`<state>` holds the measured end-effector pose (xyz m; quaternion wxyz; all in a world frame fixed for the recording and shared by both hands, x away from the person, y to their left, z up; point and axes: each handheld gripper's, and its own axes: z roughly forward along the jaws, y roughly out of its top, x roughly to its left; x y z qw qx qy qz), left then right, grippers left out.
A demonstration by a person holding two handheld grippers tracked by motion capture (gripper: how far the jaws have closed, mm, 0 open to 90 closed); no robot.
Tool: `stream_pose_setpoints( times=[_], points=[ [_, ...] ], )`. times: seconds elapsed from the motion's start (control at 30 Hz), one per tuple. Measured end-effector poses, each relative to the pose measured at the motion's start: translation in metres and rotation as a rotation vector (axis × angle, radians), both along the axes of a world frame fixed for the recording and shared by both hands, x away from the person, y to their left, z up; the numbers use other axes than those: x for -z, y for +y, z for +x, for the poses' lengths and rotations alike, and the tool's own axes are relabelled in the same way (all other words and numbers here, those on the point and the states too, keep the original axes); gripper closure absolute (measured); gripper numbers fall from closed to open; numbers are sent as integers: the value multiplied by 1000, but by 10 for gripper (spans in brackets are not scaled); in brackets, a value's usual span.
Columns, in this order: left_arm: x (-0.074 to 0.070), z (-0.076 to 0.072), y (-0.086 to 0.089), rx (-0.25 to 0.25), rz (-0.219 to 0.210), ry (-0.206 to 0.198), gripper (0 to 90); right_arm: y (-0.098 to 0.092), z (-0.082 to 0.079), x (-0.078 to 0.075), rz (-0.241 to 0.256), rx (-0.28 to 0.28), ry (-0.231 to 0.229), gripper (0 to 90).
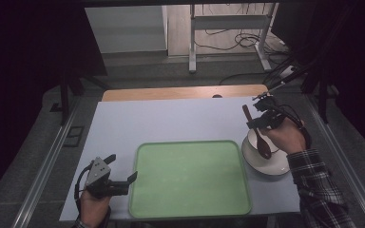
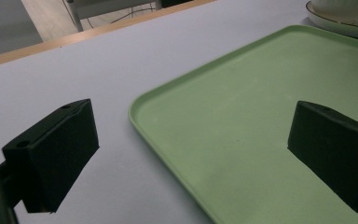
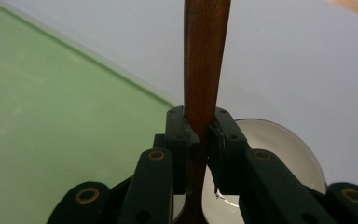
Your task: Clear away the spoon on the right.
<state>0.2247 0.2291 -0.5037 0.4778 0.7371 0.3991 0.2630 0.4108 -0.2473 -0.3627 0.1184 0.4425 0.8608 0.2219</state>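
A brown wooden spoon point(image 1: 256, 133) hangs above a white cup on a white saucer point(image 1: 275, 167) at the table's right side. My right gripper point(image 1: 257, 122) is shut on the spoon's handle point(image 3: 204, 70), with the bowl end low over the cup point(image 1: 255, 138). A green tray point(image 1: 190, 178) lies empty at the front middle of the table. Beside the tray's left edge my left gripper point(image 1: 122, 167) is open; in the left gripper view one jaw stands over the table and the other over the tray point(image 2: 261, 116).
The pale table top point(image 1: 171, 118) stretches behind the tray, with a wooden strip point(image 1: 180, 92) along its far edge. Beyond it stand a metal frame point(image 1: 228, 28) and loose cables on the floor. A plaid sleeve point(image 1: 321, 190) enters at the lower right.
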Motion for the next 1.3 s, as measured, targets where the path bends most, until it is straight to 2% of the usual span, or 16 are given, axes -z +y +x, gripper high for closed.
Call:
stream_pose_setpoints(
  times=[0.5, 0.8, 1.1, 1.3],
  points=[
    [0, 0, -1, 2, 2, 1, 17, 23, -21, 19, -27, -23, 75, 794],
    [0, 0, -1, 5, 5, 2, 17, 46, -28, 42, -60, -52, 146, 794],
    [0, 0, -1, 7, 7, 4, 17, 70, -34, 63, -70, -86, 204, 794],
    [0, 0, -1, 8, 8, 3, 17, 79, -35, 78, -73, -95, 235, 794]
  ],
)
